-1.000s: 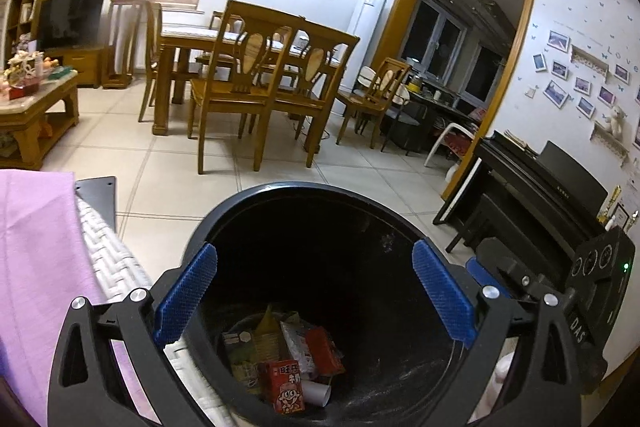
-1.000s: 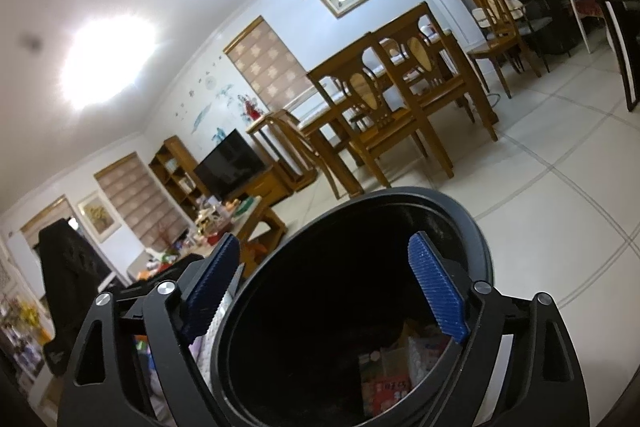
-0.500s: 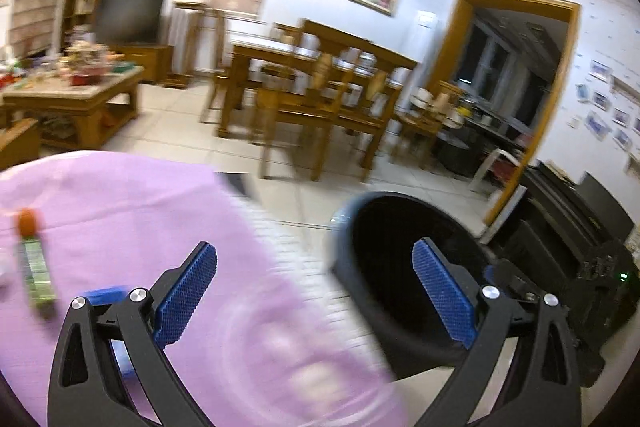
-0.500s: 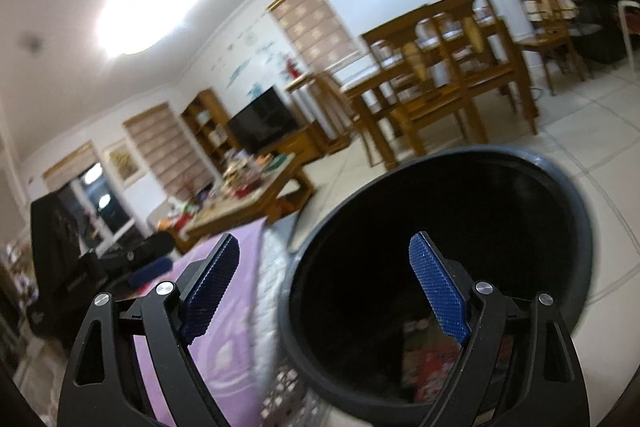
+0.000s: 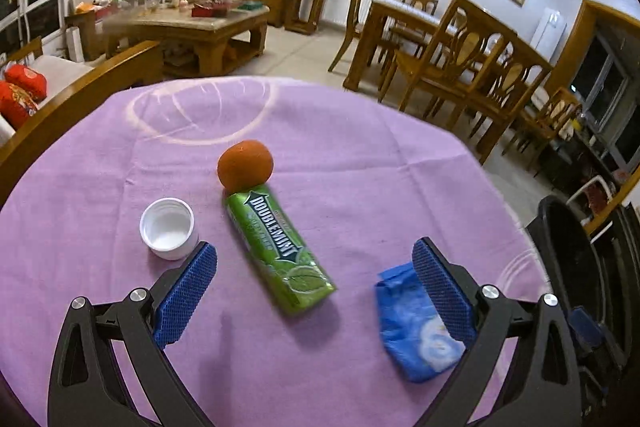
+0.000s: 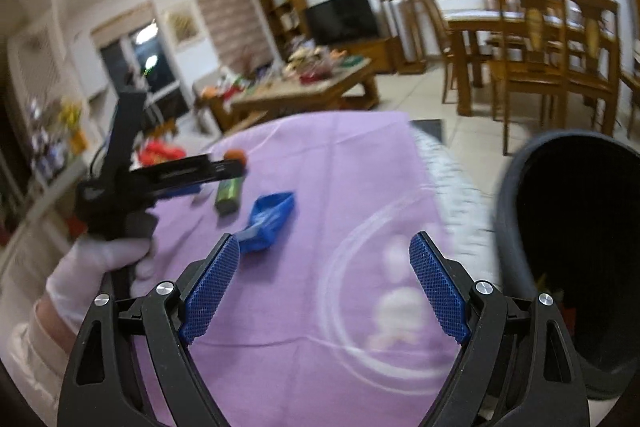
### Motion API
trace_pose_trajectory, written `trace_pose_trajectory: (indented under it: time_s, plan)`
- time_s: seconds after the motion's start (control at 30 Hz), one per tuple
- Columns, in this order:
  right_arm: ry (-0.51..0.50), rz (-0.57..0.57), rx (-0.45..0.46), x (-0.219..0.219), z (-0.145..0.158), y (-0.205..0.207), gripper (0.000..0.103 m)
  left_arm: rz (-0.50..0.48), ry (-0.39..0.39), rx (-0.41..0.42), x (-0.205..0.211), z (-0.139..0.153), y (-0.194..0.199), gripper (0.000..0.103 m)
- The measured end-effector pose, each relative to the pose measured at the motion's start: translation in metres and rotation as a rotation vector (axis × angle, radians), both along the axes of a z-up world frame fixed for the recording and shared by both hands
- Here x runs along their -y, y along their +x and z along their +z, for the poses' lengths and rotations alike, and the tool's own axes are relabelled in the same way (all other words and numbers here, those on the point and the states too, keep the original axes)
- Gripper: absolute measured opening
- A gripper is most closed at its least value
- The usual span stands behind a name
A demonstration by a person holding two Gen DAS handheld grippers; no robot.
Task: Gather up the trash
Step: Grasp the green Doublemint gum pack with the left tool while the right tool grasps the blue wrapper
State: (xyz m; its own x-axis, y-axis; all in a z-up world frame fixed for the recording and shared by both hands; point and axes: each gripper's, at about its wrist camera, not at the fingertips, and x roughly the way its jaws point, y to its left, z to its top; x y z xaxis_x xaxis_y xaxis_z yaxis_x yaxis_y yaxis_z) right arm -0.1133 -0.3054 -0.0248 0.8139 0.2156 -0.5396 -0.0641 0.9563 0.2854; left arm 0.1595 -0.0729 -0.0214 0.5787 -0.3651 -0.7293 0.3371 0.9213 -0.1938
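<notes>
On the purple tablecloth [image 5: 360, 155] lie a green Doublemint gum pack [image 5: 278, 247], an orange fruit [image 5: 245, 165] touching its far end, a white cap [image 5: 168, 228] and a crumpled blue wrapper [image 5: 412, 327]. My left gripper [image 5: 314, 283] hovers open over the cloth, the gum pack between its fingers and the blue wrapper under its right finger. My right gripper [image 6: 324, 283] is open and empty above the cloth [image 6: 320, 187], near the blue wrapper [image 6: 270, 219] and the gum pack [image 6: 229, 191]. The black trash bin [image 6: 572, 247] stands at the right.
The bin [image 5: 568, 267] sits off the table's right edge, with some trash at its bottom. A gloved hand [image 6: 104, 263] holds the left gripper's handle. Behind are a cluttered coffee table [image 5: 188, 23], dining chairs [image 5: 452, 67] and a tiled floor.
Both grippers swung left from over the bin to over the purple cloth. The trash items on the table have come into view; the bin now sits at the right edge.
</notes>
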Motion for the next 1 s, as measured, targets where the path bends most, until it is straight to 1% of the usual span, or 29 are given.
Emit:
trace_pose_trajectory:
  time_s: [0.1,0.13,0.23,0.3,0.4,0.43,0.47,0.57,0.6,0.63,0.73,0.77,0.8,0.87,0.9,0.93,1.0]
  plan:
    - [-0.045,0.031,-0.036,-0.024,0.002,0.020,0.086,-0.026,-0.008,-0.014,0.003,-0.006,0.005,0.095]
    - [-0.052,0.037,-0.044,-0.029,0.002,0.025,0.086,-0.035,-0.009,-0.011,0.003,-0.009,0.001,0.092]
    - [-0.075,0.060,-0.094,-0.044,0.004,0.047,0.086,-0.064,0.026,0.027,0.010,-0.009,-0.008,0.091]
    - [-0.076,0.064,-0.091,-0.051,0.004,0.054,0.086,-0.089,0.042,0.037,0.011,-0.010,-0.012,0.091]
    - [-0.083,0.066,-0.120,-0.054,0.001,0.065,0.086,-0.092,0.065,0.013,0.015,-0.016,-0.007,0.091]
    - [-0.083,0.069,-0.136,-0.056,-0.003,0.070,0.086,-0.086,0.062,-0.007,0.013,-0.020,-0.004,0.087]
    - [-0.084,0.075,-0.157,-0.059,-0.005,0.074,0.086,-0.084,0.059,-0.019,0.011,-0.023,-0.001,0.087]
    - [-0.113,0.100,-0.202,-0.061,-0.012,0.085,0.086,-0.090,0.055,-0.015,0.007,-0.024,0.002,0.084]
    - [-0.125,0.108,-0.210,-0.064,-0.015,0.088,0.086,-0.089,0.054,-0.013,0.004,-0.023,0.002,0.080]
    - [-0.148,0.119,-0.222,-0.071,-0.016,0.095,0.086,-0.088,0.070,-0.006,0.002,-0.023,0.002,0.076]
    - [-0.178,0.135,-0.253,-0.081,-0.024,0.113,0.086,-0.088,0.104,0.007,-0.003,-0.022,0.000,0.055]
    - [-0.191,0.141,-0.262,-0.085,-0.026,0.119,0.081,-0.088,0.113,0.010,-0.005,-0.021,-0.001,0.051]
    - [-0.212,0.143,-0.276,-0.090,-0.030,0.126,0.071,-0.094,0.108,0.010,-0.009,-0.022,0.000,0.048]
    - [-0.239,0.153,-0.313,-0.096,-0.036,0.135,0.057,-0.095,0.098,0.008,-0.016,-0.021,-0.001,0.041]
    - [-0.257,0.152,-0.308,-0.099,-0.036,0.136,0.048,-0.091,0.088,0.006,-0.018,-0.021,0.000,0.037]
    - [-0.269,0.152,-0.305,-0.100,-0.037,0.138,0.044,-0.087,0.069,0.000,-0.023,-0.022,0.000,0.034]
    - [-0.276,0.154,-0.300,-0.101,-0.039,0.139,0.042,-0.085,0.029,-0.012,-0.032,-0.022,0.002,0.031]
